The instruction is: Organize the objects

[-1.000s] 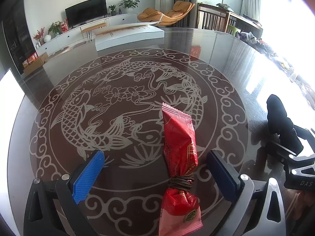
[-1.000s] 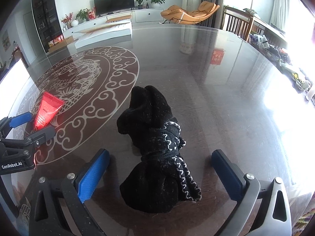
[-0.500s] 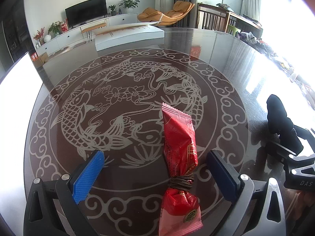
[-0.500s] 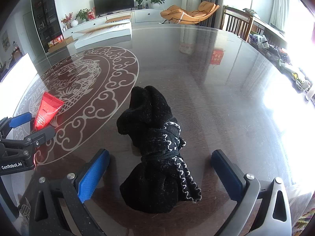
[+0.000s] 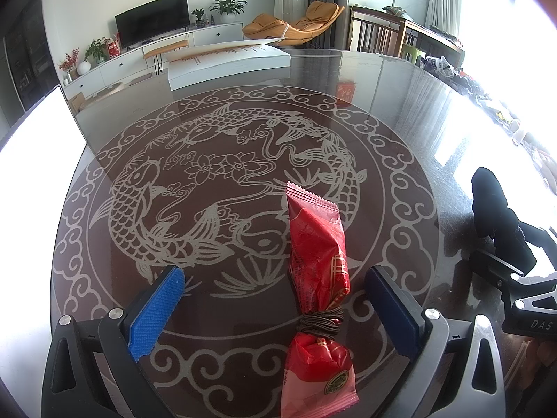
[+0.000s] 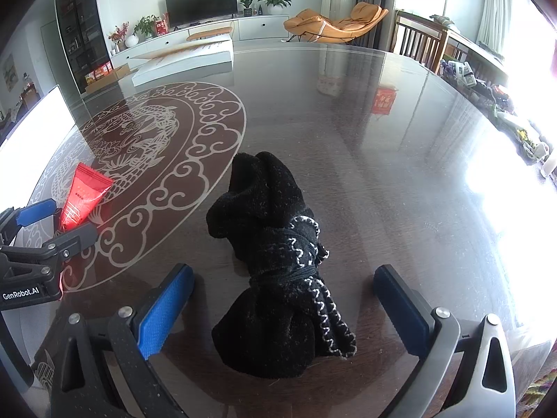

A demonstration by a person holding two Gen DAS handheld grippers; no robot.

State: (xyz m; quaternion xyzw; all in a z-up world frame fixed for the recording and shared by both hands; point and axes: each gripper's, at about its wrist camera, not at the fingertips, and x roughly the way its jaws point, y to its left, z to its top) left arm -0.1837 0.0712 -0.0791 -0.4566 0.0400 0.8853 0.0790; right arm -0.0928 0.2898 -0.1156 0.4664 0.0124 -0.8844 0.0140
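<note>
A dark glossy table [image 5: 400,111] with a white fish medallion is carrying a red tied packet [image 5: 318,271] and a black tied cloth bundle [image 6: 278,264]

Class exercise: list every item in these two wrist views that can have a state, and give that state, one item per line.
left gripper: open, jaws wide either side of the packet, not touching it.
right gripper: open, jaws wide either side of the bundle, not touching it.
red snack packet: lying flat, tied round with a brown band, not gripped.
black cloth bundle: lying on the table, tied round the middle, not gripped.
television: screen dark.
</note>
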